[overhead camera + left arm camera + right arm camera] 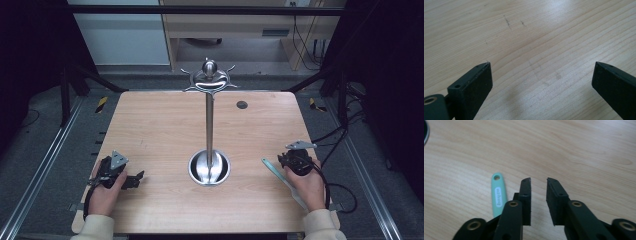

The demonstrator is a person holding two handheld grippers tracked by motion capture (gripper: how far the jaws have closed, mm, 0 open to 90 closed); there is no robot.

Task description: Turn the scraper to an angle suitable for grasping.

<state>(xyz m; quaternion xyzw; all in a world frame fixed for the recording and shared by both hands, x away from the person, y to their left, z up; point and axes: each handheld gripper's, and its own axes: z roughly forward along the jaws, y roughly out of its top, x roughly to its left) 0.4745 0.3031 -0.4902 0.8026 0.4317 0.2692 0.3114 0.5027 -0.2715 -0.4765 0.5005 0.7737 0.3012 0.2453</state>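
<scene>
- right gripper (538,182) hangs low over the wooden counter (160,130), jaws nearly together with a thin gap and nothing between them
- mint-green handle (498,195) lies flat on the counter just beside that gripper's left jaw, looks like it isn't touching but hard to say
- left gripper (541,75) has its jaws wide apart over bare wood
- metal stand (209,125) sits upright mid-counter

Black tongs (539,181), cream sleeves (320,222).
</scene>
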